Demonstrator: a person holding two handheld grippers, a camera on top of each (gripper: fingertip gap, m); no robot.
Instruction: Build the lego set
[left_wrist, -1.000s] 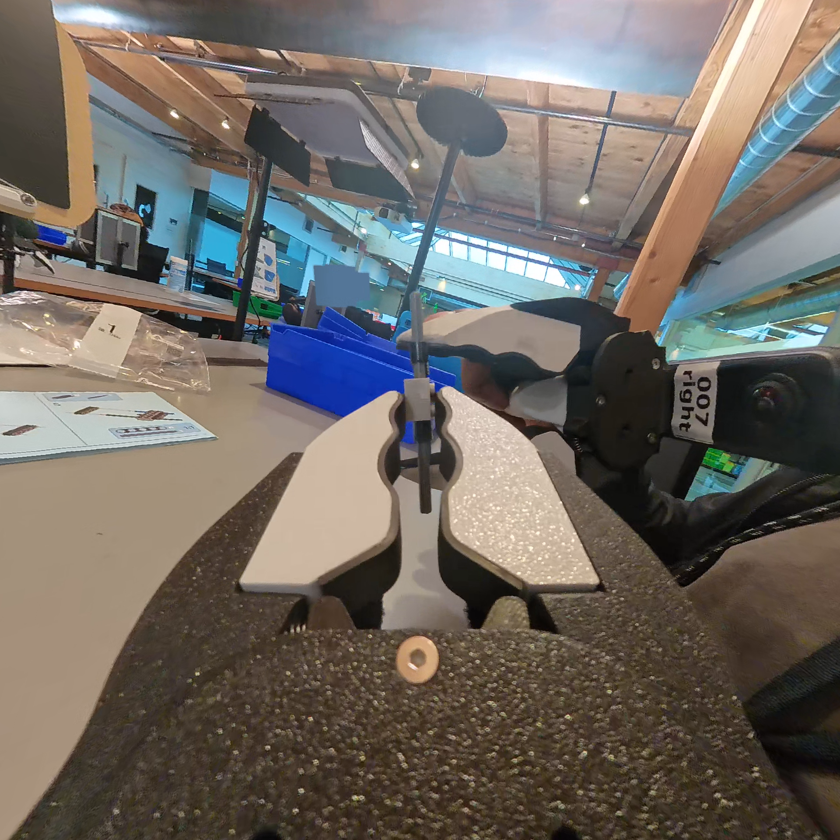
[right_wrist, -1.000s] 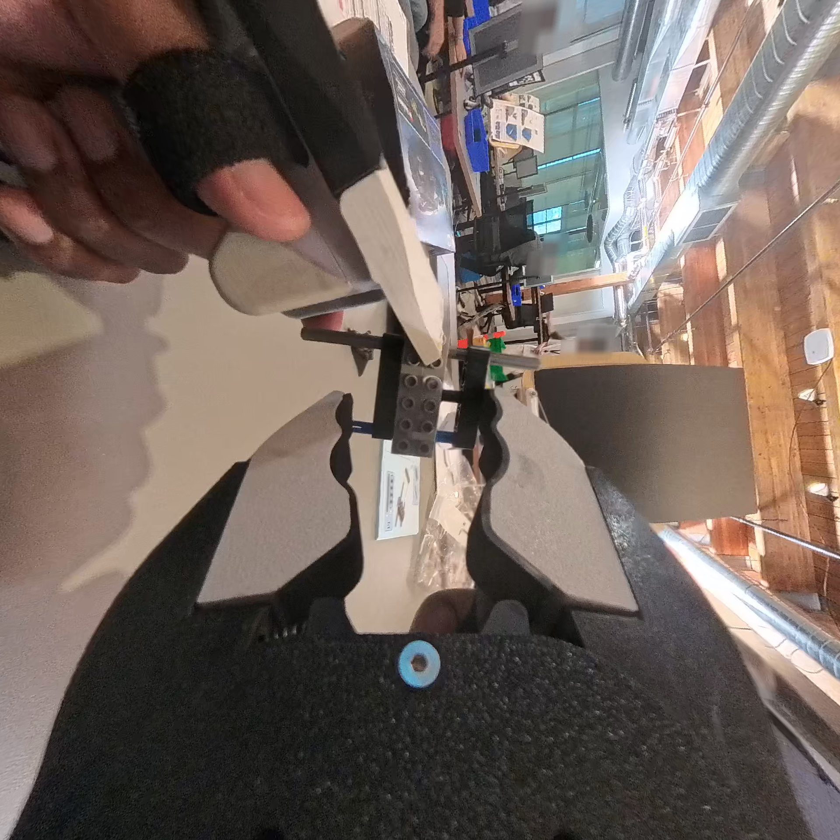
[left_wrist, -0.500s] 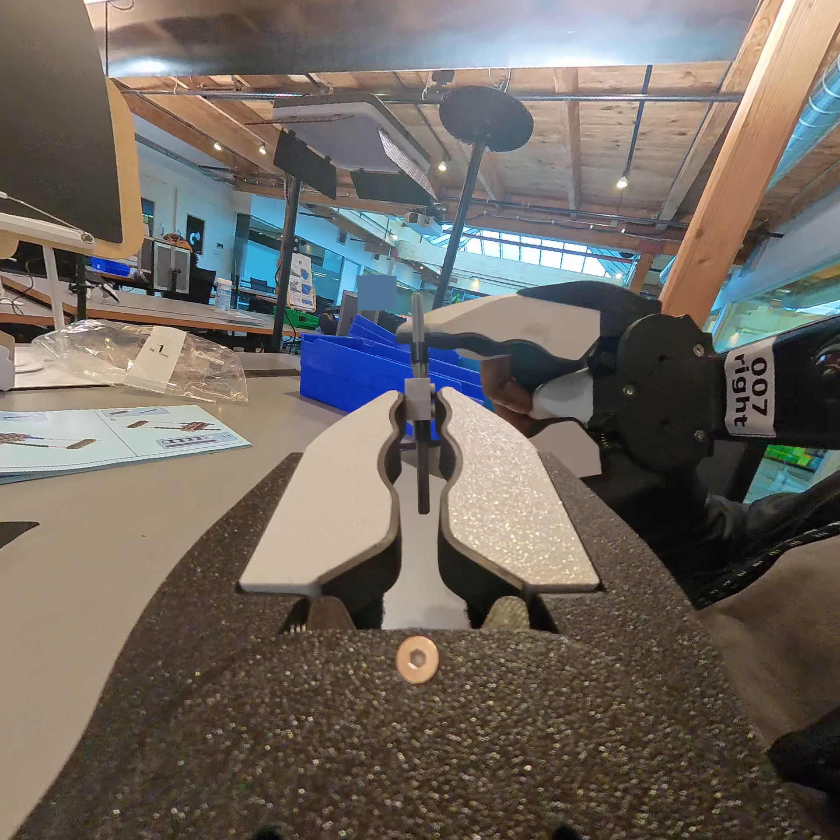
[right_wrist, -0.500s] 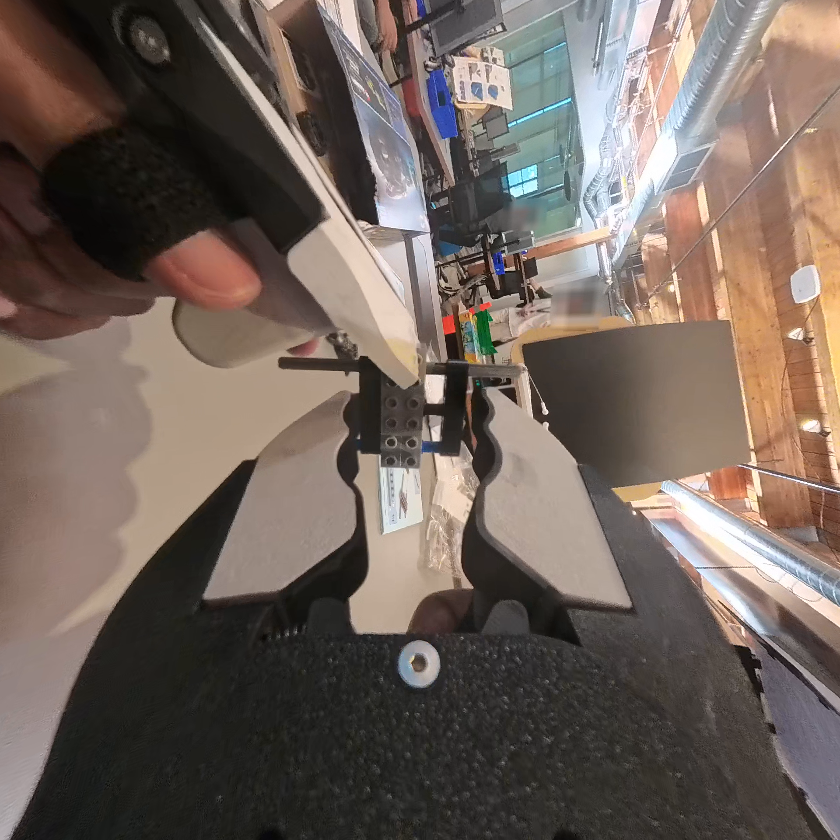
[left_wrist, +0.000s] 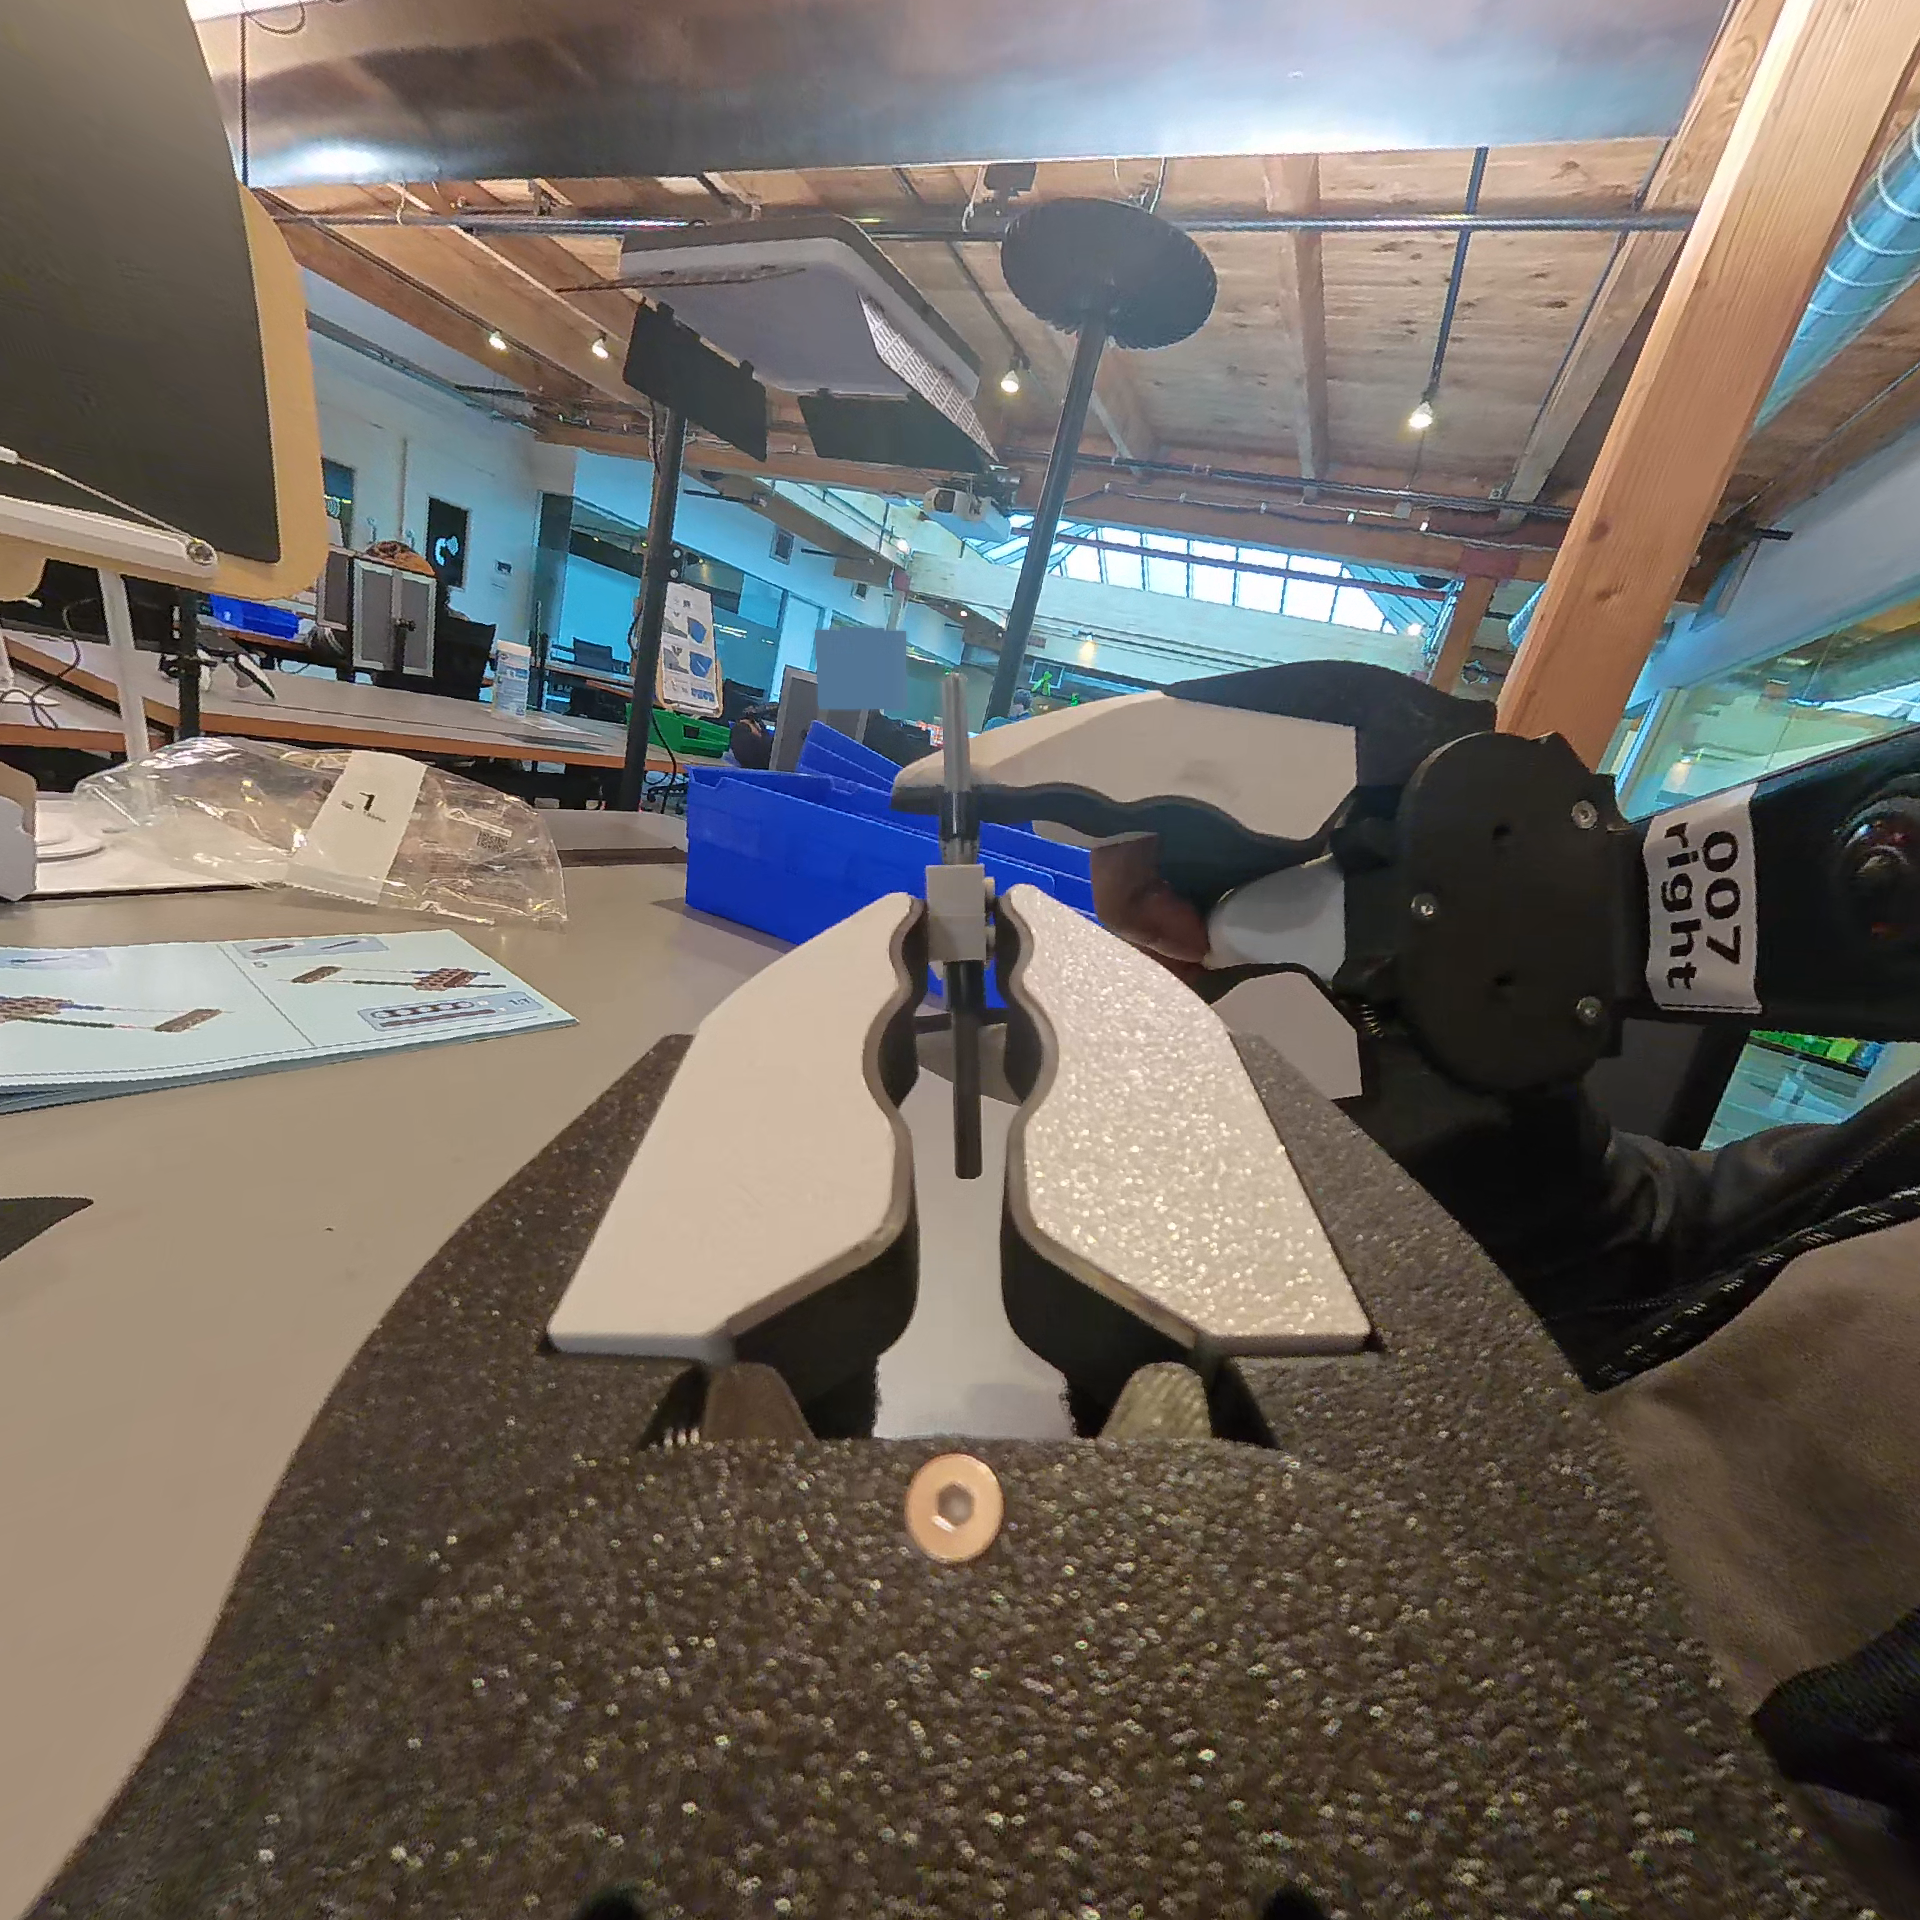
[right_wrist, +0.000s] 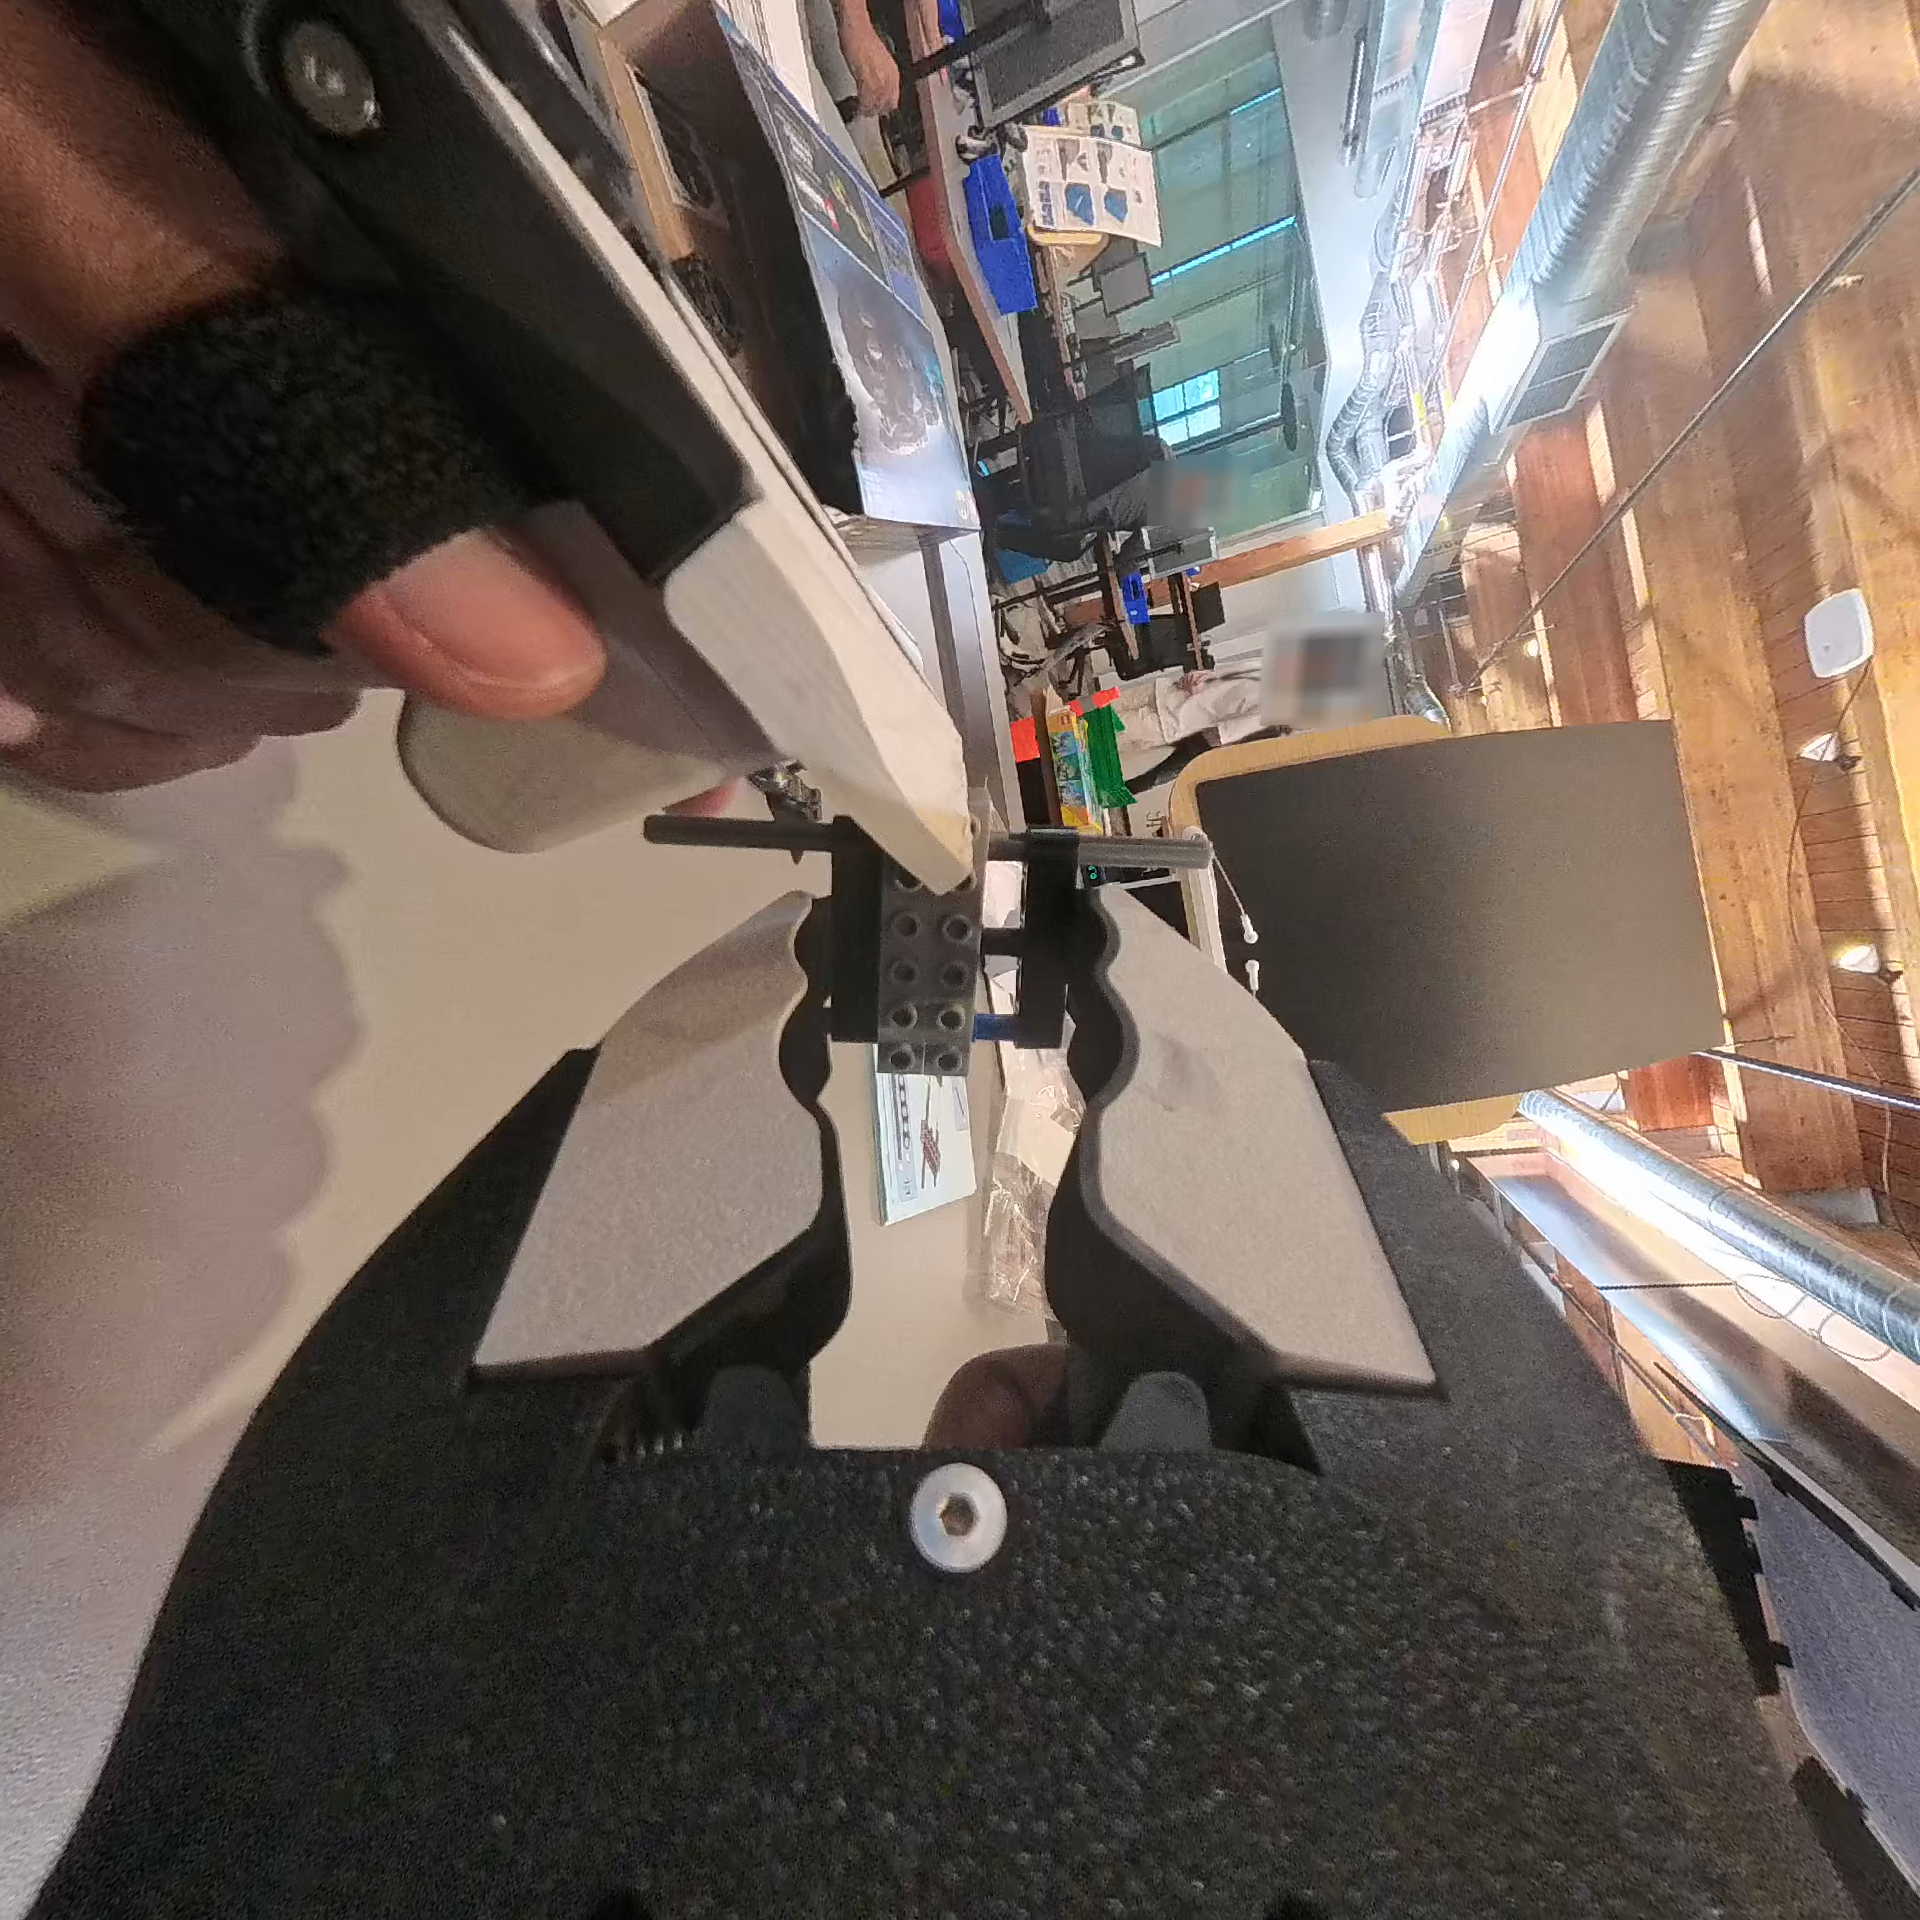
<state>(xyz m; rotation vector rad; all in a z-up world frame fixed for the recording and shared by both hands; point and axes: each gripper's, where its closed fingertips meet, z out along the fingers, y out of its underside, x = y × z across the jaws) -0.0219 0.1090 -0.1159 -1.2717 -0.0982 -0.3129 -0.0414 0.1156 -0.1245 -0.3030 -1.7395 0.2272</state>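
Two grippers meet on one small brick build (right_wrist: 928, 961), held up off the grey table (left_wrist: 208, 1247). I see my left gripper (left_wrist: 958, 920) clamped on the build's light grey block, pads tight against both sides, a dark axle (left_wrist: 966, 1081) running straight back between its fingers toward 6 o'clock. My right gripper (right_wrist: 940, 961) brackets the build's black side pieces; both pads look to be touching, though the left contact sits in shadow. Room is tight at 12 o'clock in the right view, where the left gripper's pale finger crosses the studs. Open table lies at 9 o'clock in the left view, before the instruction booklet (left_wrist: 260, 997) and plastic bag (left_wrist: 312, 821); a blue bin (left_wrist: 810, 852) stands at 12 o'clock, partly hidden by the fingers. The build's far side is hidden.
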